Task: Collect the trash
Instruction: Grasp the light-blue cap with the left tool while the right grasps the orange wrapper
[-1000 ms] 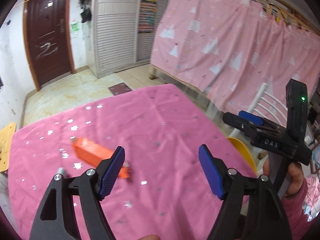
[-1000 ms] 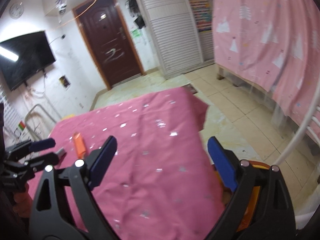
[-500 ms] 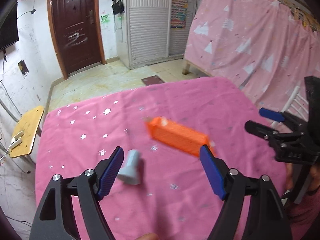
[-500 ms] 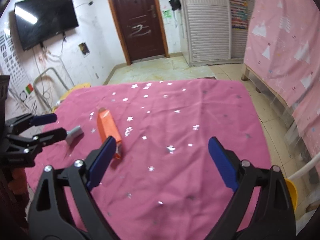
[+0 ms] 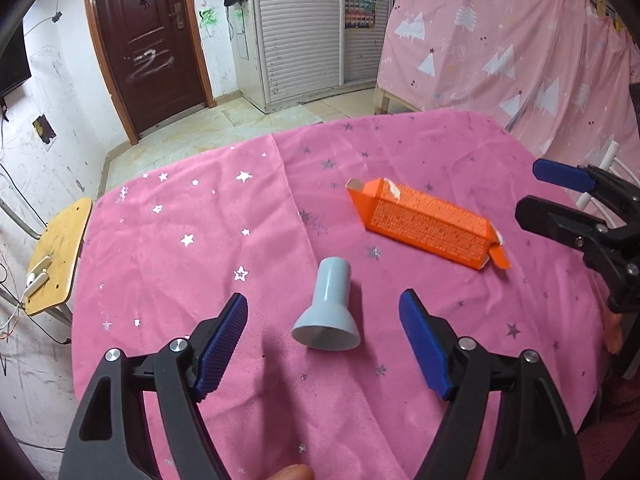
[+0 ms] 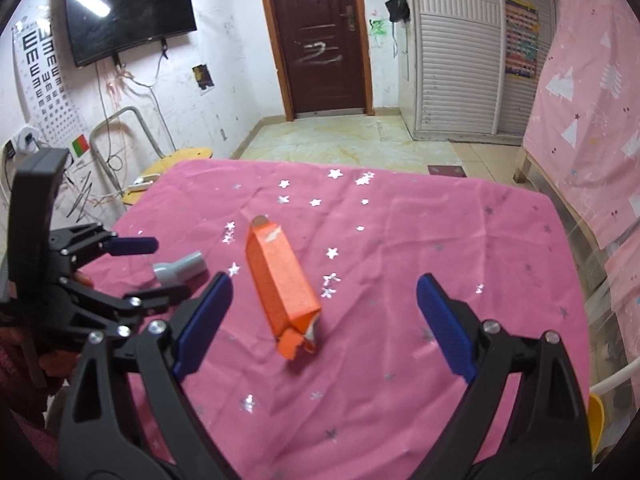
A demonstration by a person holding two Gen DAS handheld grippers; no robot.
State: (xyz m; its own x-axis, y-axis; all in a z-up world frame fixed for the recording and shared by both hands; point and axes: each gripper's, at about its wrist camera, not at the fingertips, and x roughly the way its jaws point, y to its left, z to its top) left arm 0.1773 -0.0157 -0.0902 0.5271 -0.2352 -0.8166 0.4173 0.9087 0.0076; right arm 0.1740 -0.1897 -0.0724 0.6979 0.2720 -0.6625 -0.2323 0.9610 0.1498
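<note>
A long orange carton with torn end flaps lies flat on the pink star-print tablecloth. A pale blue funnel-shaped plastic piece lies beside it. My left gripper is open, its blue pads on either side of the funnel's wide end, not touching it. My right gripper is open too, hovering over the carton, whose torn near end sits between the pads without contact. In the right wrist view the funnel shows between the left gripper's fingers.
A yellow stool with a white plug stands off the table's left side. A pink curtain hangs to the right, with a white chair beside the table. A brown door and tiled floor lie beyond the far edge.
Both grippers swung left across the table. The funnel now lies centred between the left pads, and the carton has come between the right pads. Both stayed open.
</note>
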